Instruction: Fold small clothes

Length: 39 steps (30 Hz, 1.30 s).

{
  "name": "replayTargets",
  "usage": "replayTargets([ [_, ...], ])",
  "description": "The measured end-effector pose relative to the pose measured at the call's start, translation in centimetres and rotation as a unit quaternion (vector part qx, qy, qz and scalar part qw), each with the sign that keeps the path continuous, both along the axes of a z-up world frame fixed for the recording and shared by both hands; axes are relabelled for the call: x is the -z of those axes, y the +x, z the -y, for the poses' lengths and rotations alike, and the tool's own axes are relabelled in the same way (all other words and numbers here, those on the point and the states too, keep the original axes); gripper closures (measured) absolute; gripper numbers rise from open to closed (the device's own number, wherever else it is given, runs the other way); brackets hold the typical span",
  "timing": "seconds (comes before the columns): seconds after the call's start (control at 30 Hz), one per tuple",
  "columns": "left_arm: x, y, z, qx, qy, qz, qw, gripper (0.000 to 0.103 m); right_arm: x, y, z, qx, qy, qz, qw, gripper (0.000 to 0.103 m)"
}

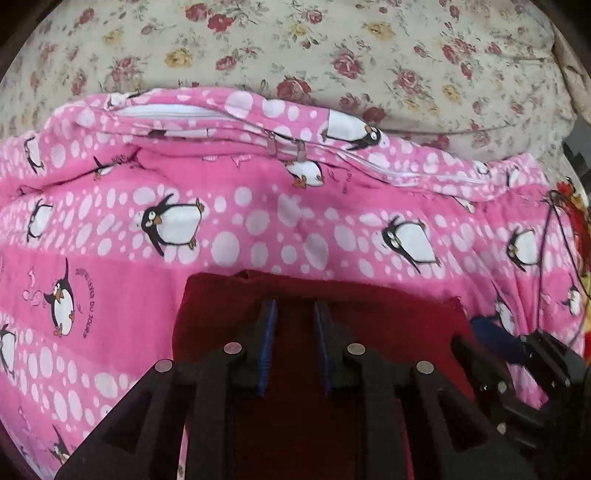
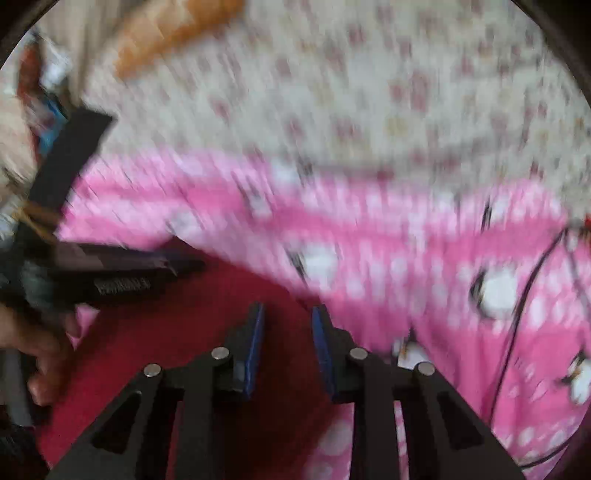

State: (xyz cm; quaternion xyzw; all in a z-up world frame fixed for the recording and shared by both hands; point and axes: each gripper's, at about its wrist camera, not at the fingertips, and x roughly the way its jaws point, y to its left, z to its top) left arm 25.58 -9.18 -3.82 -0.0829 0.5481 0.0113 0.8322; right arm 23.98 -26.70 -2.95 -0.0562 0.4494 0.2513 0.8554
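A dark red garment (image 1: 388, 314) lies flat on a pink penguin blanket (image 1: 258, 221). My left gripper (image 1: 295, 306) points down at it, and its blue pads (image 1: 271, 332) stand close together with red cloth between them, just short of the garment's far edge. The right wrist view is blurred. There my right gripper (image 2: 288, 310) hangs open over the right edge of the red garment (image 2: 184, 332), which shows through the gap. The left gripper (image 2: 166, 266) comes in from the left with its tip on the cloth, held by a hand (image 2: 37, 350). The right gripper (image 1: 517, 369) shows at the lower right of the left wrist view.
The pink blanket (image 2: 406, 240) has a white zip (image 1: 424, 173) along its far fold. Beyond it spreads a floral sheet (image 1: 295, 48). A thin black cable (image 1: 546, 258) runs over the blanket on the right, next to a red and yellow cloth (image 1: 580, 221). An orange object (image 2: 166, 33) lies far back.
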Motion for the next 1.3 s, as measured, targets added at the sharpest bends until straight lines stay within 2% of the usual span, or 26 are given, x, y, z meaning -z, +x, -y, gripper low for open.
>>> replayTargets([
  [0.07,0.0,0.1,1.3,0.015,0.045,0.001,0.9989,0.099,0.1,0.5,0.7,0.011,0.02,-0.014,1.0,0.075],
  [0.13,-0.9,-0.4,1.7,0.029,0.053,0.016,0.998,0.099,-0.2,0.4,1.1,0.014,0.028,-0.015,0.999,0.075],
  [0.2,-2.8,-1.6,1.2,0.041,0.014,0.056,0.9975,0.099,-1.4,0.0,2.2,0.026,0.053,-0.009,0.998,0.074],
  [0.3,-5.5,-4.4,-0.3,0.067,-0.031,0.098,0.9924,0.085,-4.0,-1.2,5.6,0.078,0.109,0.015,0.991,0.068],
  [0.37,-6.7,-6.8,-1.5,0.078,-0.041,0.119,0.9889,0.067,-4.8,-2.5,7.9,0.107,0.151,0.012,0.983,0.051],
  [0.4,-6.9,-7.6,-2.1,0.078,-0.042,0.124,0.9883,0.063,-4.8,-2.8,8.6,0.111,0.169,0.005,0.979,0.048],
  [0.43,-6.8,-8.9,-2.9,0.075,-0.043,0.129,0.9878,0.058,-4.7,-3.4,9.2,0.112,0.192,-0.007,0.975,0.044],
  [0.57,-4.6,-12.2,-5.0,0.083,-0.064,0.114,0.988,0.057,-3.4,-5.1,10.1,0.104,0.26,-0.068,0.958,0.03],
  [0.7,-3.7,-15.4,-5.8,0.095,-0.111,0.132,0.9804,0.057,-0.9,-5.3,10.0,0.099,0.34,-0.14,0.925,0.027],
  [0.77,-3.1,-16.4,-6.1,0.101,-0.133,0.157,0.9735,0.055,0.8,-5.2,9.7,0.101,0.359,-0.179,0.91,0.027],
  [0.8,-2.9,-16.4,-6.2,0.101,-0.141,0.163,0.9713,0.054,1.7,-5.1,9.3,0.096,0.356,-0.204,0.907,0.027],
  [0.9,-1.7,-16.3,-7.4,0.096,-0.187,0.172,0.9626,0.047,2.3,-5.5,8.1,0.08,0.315,-0.202,0.924,0.027],
  [0.97,-0.6,-16.1,-8.3,0.088,-0.223,0.166,0.9564,0.037,2.1,-5.8,7.7,0.078,0.311,-0.197,0.927,0.026],
  [1.03,0.0,-15.8,-9.1,0.079,-0.259,0.154,0.9501,0.037,2.2,-5.8,7.4,0.068,0.319,-0.192,0.925,0.02],
  [1.13,-0.3,-15.8,-8.8,0.096,-0.274,0.153,0.9447,0.037,1.9,-5.4,6.7,0.04,0.329,-0.185,0.925,0.016],
  [1.2,-0.3,-15.8,-8.2,0.123,-0.301,0.142,0.935,0.037,1.9,-5.2,6.0,0.021,0.3,-0.182,0.936,0.018],
  [1.23,-0.3,-15.9,-7.6,0.138,-0.308,0.134,0.9316,0.037,1.8,-5.1,5.8,0.011,0.278,-0.179,0.944,0.023],
  [1.3,-0.6,-16.2,-6.6,0.153,-0.29,0.135,0.9349,0.037,1.5,-5.4,5.2,-0.006,0.253,-0.169,0.952,0.029],
])
